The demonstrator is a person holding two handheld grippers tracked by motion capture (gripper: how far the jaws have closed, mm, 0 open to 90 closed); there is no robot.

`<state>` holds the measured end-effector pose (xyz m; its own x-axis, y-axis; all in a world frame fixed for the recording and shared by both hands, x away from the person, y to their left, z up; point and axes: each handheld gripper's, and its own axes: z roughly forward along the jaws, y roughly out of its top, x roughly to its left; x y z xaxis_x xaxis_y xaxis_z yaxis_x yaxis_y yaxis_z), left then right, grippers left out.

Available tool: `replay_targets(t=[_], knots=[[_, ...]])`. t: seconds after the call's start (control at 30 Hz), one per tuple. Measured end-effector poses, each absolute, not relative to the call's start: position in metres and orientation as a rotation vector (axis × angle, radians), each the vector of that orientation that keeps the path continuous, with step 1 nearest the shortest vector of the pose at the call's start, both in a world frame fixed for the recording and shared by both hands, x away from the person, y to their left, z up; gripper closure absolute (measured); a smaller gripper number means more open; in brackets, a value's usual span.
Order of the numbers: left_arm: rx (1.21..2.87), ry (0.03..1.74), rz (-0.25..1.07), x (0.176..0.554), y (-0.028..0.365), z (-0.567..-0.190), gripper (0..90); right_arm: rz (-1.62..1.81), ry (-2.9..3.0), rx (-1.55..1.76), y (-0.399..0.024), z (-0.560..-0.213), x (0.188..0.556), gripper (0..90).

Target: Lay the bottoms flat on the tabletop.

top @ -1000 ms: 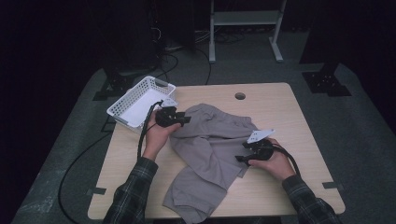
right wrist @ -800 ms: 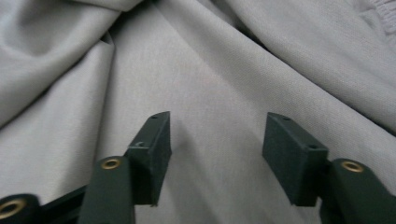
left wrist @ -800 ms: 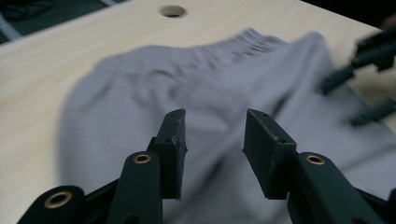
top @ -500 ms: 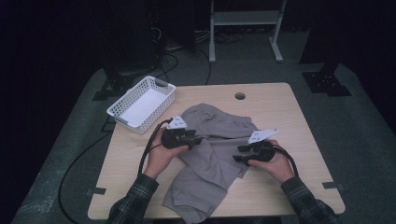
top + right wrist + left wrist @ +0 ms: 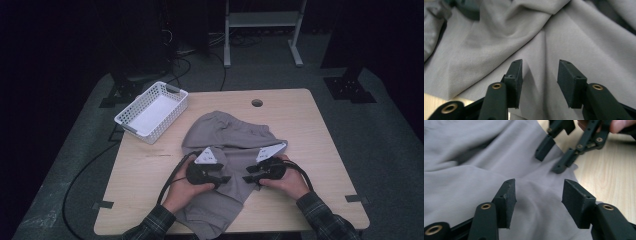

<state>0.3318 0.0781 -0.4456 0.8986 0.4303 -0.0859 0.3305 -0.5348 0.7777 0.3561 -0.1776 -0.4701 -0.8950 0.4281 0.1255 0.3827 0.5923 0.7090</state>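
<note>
Right of the white basket [image 5: 151,111], the left gripper [image 5: 223,178], its jaws just opening and parted over grey cloth [image 5: 231,145] spread mid-table, faces the right gripper [image 5: 250,177], its jaws just closing, still apart, pinching nothing.

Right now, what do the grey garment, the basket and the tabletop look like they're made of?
Grey garment: soft matte knit, probably cotton jersey; it drapes in loose folds and shows a fine weave up close.
Basket: white moulded plastic by the look, with lattice walls.
Tabletop: light wood-grain surface, likely laminate or veneer, with a low sheen.
</note>
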Motion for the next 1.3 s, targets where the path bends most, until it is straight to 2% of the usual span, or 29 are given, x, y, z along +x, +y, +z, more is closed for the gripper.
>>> replay_targets(t=[0.2,0.47,0.67,0.87,1.07,1.3], knots=[[2.266,0.53,0.139,0.324,0.06,-0.458,42.1,1.156,2.77,0.675,-0.173,-0.472,0.355,58.5],[2.298,0.519,0.156,0.319,0.046,-0.473,42.2,1.149,2.772,0.666,-0.172,-0.472,0.355,59.1],[2.3,0.506,0.211,0.318,0.048,-0.473,54.6,1.146,2.769,0.663,-0.172,-0.473,0.355,60.2],[2.272,0.546,0.192,0.323,0.053,-0.474,85.4,1.146,2.769,0.661,-0.173,-0.473,0.356,60.8],[2.259,0.565,0.138,0.328,0.055,-0.467,88.9,1.14,2.767,0.66,-0.173,-0.472,0.356,62.1],[2.138,0.568,0.143,0.331,0.071,-0.439,89.0,1.149,2.767,0.659,-0.174,-0.473,0.357,63.1]])
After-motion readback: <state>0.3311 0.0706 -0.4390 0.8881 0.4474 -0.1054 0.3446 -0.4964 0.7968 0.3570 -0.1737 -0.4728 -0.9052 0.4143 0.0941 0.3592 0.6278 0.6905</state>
